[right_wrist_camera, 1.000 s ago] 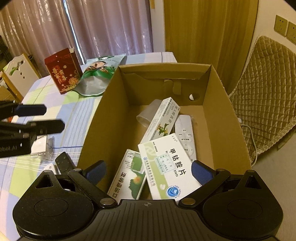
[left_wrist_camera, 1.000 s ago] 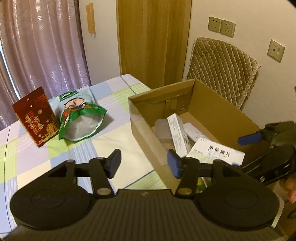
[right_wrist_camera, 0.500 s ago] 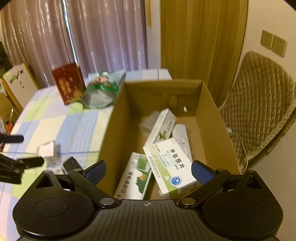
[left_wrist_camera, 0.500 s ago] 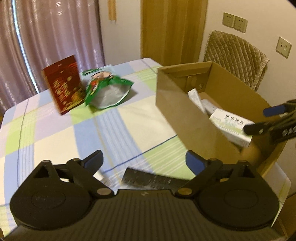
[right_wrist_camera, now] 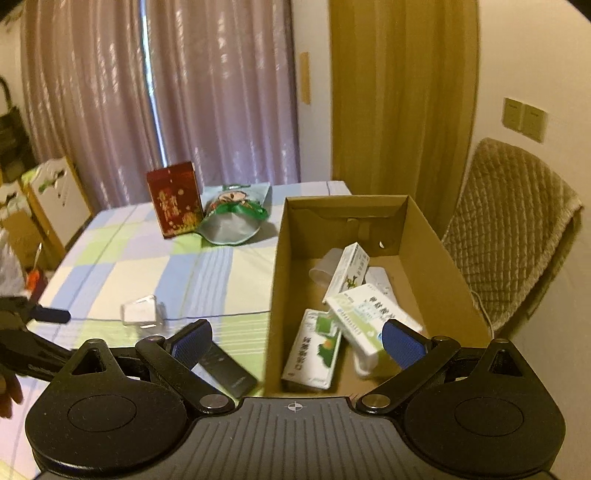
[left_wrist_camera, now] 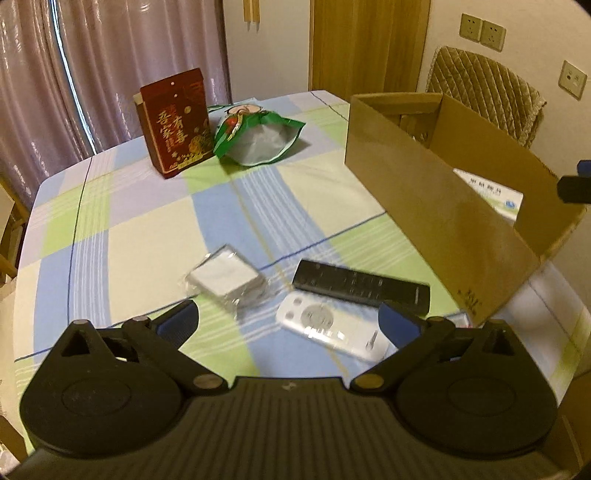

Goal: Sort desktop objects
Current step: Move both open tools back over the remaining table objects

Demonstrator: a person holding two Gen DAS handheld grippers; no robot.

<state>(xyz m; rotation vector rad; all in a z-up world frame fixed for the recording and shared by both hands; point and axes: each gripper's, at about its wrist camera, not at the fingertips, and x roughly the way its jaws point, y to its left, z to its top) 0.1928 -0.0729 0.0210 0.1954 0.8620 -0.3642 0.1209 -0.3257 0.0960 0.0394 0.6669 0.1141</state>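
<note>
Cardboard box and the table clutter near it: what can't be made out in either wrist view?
- Left wrist: the cardboard box near wall hides its contents; only a white medicine box corner shows.
- Left wrist: the white remote is blurred, its end behind the left gripper finger.
- Right wrist: the black remote is half hidden by the right gripper.
- Print on boxes: too small.

Pale purple curtains (right_wrist_camera: pixel 207 92) across the back, a bright slit of light between two panels; beside them a tall wooden door (right_wrist_camera: pixel 402 92); two beige wall sockets (left_wrist_camera: pixel 482 31) side by side above a quilted tan chair cover (right_wrist_camera: pixel 509 229), a third socket (left_wrist_camera: pixel 572 79) lower on the same wall; a chequered cloth of blue, green and cream (left_wrist_camera: pixel 147 221) over the bench; far left, a white chair back with cut-outs (right_wrist_camera: pixel 55 184), blurred.
</note>
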